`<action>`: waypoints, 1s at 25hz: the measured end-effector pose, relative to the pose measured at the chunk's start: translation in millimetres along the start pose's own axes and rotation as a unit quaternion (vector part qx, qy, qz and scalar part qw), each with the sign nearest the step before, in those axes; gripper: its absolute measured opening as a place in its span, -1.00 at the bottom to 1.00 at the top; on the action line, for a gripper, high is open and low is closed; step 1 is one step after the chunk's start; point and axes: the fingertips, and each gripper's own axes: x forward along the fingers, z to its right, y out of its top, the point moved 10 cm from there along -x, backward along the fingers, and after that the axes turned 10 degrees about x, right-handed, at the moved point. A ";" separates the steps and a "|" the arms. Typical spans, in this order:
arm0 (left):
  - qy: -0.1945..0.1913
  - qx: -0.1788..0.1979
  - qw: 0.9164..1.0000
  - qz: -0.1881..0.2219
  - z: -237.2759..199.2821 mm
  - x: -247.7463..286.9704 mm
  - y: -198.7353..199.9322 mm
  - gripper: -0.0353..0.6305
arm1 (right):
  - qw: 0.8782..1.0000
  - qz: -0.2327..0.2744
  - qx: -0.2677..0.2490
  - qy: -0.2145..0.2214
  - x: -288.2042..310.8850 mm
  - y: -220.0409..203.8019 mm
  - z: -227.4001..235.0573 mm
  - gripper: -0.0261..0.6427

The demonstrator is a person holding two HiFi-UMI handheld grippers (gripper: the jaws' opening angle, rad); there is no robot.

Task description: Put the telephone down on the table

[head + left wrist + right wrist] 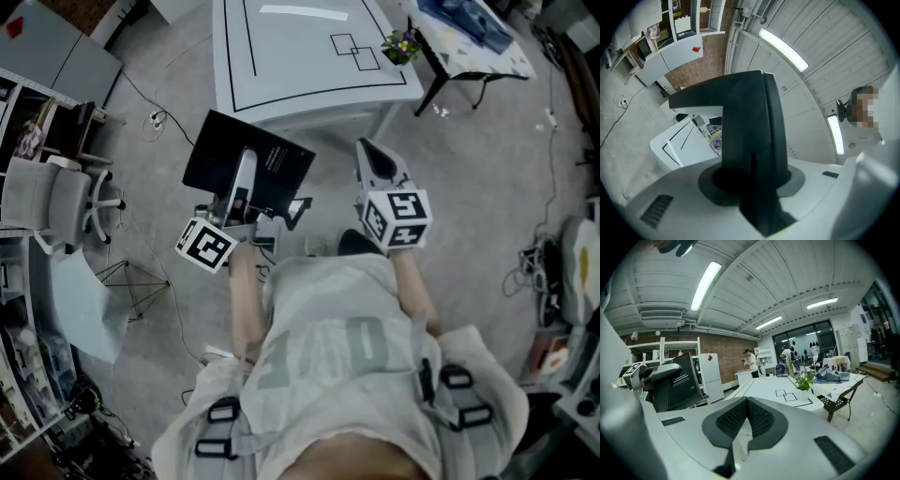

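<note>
the left gripper (246,167) pinches the telephone (220,155), a flat black thing with small white print on 1 face. in the left gripper view the telephone (752,122) stands upright between the 2 jaws and fills the middle of the picture, and the jaws are closed on its lower part. the telephone is in the air above the grey floor, close to the near left corner of the white table (309,66), and it does not rest on the table top. in the right gripper view the same telephone (680,380) is seen at the left, with the table (764,386) further behind.

the right gripper (368,152) is empty. its 2 jaws are pressed together, the dark ribbed pads (733,418) meet at the tip and nothing is between them. it points toward the table, beside the left gripper but apart from it.

each gripper carries 1 cube with square markers: the left cube (206,246) and the right cube (396,217), both just in front of the person's body.

the table has black lines on its top, and a small flower pot (401,45) stands near its right edge. a second table (511,61) with blue cloth is at the right of it. an office chair (52,202) stands at the far left.
</note>
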 end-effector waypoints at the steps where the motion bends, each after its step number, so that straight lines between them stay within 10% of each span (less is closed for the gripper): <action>1: 0.002 0.004 1.000 -0.005 -3.6 -2.4 0.1 -0.42 | 1.000 -0.004 -0.002 -0.005 -0.3 -3.6 -1.4 -0.90; 25: 0.060 -0.012 0.998 -0.026 -67.6 44.4 -14.2 -0.42 | 0.999 -0.028 -0.022 0.023 95.4 1.1 23.2 -0.90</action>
